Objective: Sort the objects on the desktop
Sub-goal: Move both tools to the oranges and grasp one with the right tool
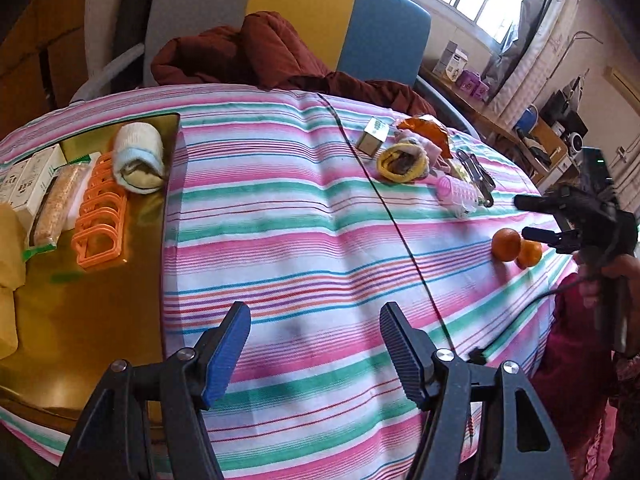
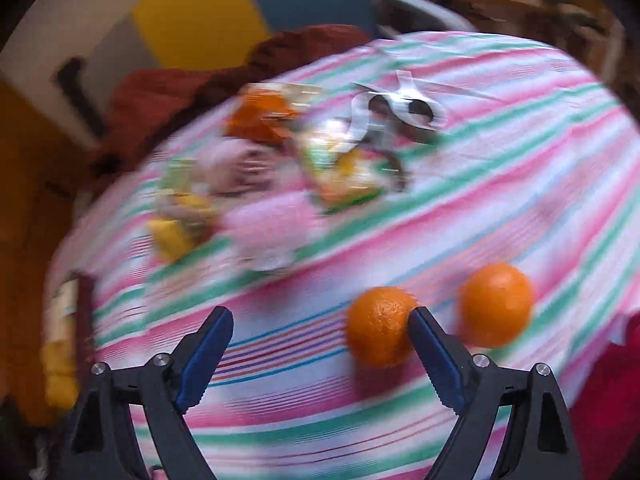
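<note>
My left gripper [image 1: 316, 312] hangs open over bare striped tablecloth [image 1: 304, 220], nothing between its fingers. To its left is a gold tray [image 1: 92, 320] holding a rolled sock [image 1: 138, 160], orange plastic clips [image 1: 100, 220], a snack bar [image 1: 56, 208] and white boxes [image 1: 24, 184]. Two oranges [image 1: 506, 244] [image 1: 530, 254] lie at the right. My right gripper [image 2: 320, 314] is open just short of them; the nearer orange [image 2: 378, 324] sits against its right fingertip and the other orange [image 2: 496, 304] lies outside it. That gripper [image 1: 522, 218] also shows in the left wrist view.
A cluster lies at the far right of the cloth: small box [image 1: 373, 136], yellow sock roll [image 1: 402, 162], pink hair roller [image 1: 456, 190], orange snack bag [image 1: 424, 126], metal tool [image 1: 478, 178]. A black cable [image 1: 400, 232] crosses the cloth. A red-brown jacket [image 1: 260, 56] lies on the chair behind.
</note>
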`<control>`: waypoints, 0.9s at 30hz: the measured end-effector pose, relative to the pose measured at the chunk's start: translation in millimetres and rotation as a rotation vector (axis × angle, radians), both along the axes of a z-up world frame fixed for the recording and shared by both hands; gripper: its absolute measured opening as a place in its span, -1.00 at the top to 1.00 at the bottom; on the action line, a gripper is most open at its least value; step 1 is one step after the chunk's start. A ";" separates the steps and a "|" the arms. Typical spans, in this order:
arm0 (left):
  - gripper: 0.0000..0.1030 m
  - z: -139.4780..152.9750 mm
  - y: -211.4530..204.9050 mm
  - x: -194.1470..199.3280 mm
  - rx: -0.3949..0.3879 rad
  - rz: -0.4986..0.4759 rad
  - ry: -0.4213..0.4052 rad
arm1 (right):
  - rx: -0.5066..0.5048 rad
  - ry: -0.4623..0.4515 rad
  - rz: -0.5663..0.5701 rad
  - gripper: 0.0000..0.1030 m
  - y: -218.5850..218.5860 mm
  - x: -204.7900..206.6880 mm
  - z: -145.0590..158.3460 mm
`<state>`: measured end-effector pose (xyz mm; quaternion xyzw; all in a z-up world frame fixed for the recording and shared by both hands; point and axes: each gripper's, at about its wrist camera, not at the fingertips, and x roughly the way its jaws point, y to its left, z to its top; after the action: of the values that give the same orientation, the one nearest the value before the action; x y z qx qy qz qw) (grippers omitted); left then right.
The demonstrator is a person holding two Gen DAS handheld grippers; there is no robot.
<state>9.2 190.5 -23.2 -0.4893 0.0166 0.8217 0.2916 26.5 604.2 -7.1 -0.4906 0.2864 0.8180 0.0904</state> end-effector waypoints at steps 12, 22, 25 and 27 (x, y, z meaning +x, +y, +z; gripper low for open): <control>-0.33 5.0 32.6 -5.2 0.011 -0.056 0.002 | 0.115 -0.286 -0.363 -0.70 65.1 30.1 -13.7; -0.33 14.6 81.4 -5.4 -0.005 -0.160 0.024 | 0.069 -0.294 -0.345 -0.07 72.2 17.9 -45.6; -0.33 14.4 106.4 -7.9 -0.010 -0.204 0.018 | 0.099 -0.248 -0.309 -0.05 62.0 13.5 -43.7; -0.33 14.4 125.4 -7.9 -0.016 -0.234 0.023 | 0.090 -0.218 -0.276 -0.04 56.4 10.3 -42.5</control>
<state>1.3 315.9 -8.8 -0.4769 0.0836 0.7874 0.3814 36.8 660.7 -49.6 -0.5276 0.3026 0.7519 0.2544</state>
